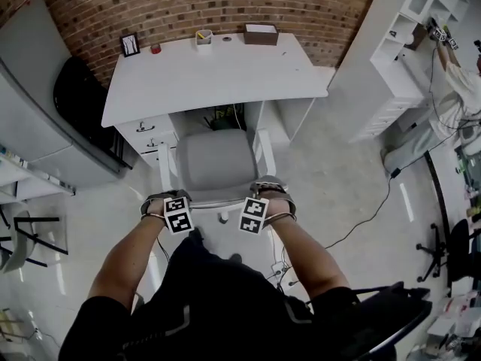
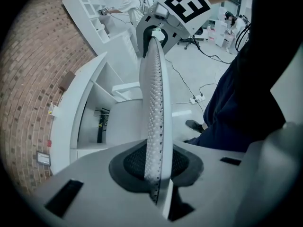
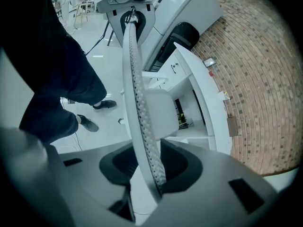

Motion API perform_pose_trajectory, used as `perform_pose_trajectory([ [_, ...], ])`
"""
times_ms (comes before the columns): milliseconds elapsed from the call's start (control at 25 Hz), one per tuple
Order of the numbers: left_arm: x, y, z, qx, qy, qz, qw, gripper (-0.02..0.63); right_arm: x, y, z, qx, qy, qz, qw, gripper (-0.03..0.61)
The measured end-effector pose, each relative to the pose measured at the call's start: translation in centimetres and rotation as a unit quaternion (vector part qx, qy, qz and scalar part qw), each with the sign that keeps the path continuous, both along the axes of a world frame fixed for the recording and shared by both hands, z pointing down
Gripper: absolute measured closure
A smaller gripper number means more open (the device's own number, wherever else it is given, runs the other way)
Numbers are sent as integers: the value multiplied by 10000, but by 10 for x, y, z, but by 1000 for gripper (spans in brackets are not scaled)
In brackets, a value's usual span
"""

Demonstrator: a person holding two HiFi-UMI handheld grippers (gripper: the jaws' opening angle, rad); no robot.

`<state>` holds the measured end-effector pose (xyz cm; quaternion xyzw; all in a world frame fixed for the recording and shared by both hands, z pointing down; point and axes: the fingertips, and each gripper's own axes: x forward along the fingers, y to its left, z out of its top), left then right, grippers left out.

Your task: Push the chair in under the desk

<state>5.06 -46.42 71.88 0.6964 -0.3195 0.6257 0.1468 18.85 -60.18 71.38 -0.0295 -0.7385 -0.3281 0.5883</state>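
**Chair mostly out, both grippers on the backrest**

So the gray chair [image 1: 214, 164] sits right in front of the white surface [image 1: 218, 74], lined up with the knee gap. The far edge of its seat is just at that opening. The rest of the seat and both white armrests stick out on the near side.

The left gripper [image 1: 167, 201] is on the left end of the backrest [image 2: 154, 103] top edge, pointing steeply down. Its fingers [image 2: 132, 162] are pinched narrow onto the perforated edge, which runs straight up between them in the left gripper view. The right gripper [image 1: 270, 195] is doing the same thing at the right end. Its fingers [image 3: 182, 167] stand a bit wider but are closed against the backrest on both sides.

The surface is pushed up against a brick wall [image 1: 188, 6], with drawers [image 1: 150, 138] under its left side. Along its far edge there's a small picture frame [image 1: 130, 44], a white cup [image 1: 203, 39] and a brown box [image 1: 261, 34]. A white shelf unit [image 1: 398, 51] stands off to the right, and a black cable [image 1: 368, 216] snakes across the floor near it.
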Motion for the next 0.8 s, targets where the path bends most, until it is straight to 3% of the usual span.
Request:
perform_pose_trajectory([
  [800,-17,-74,4,-4,96,193,9998,561,-16,-75,4,-80,187,396,9990,431],
])
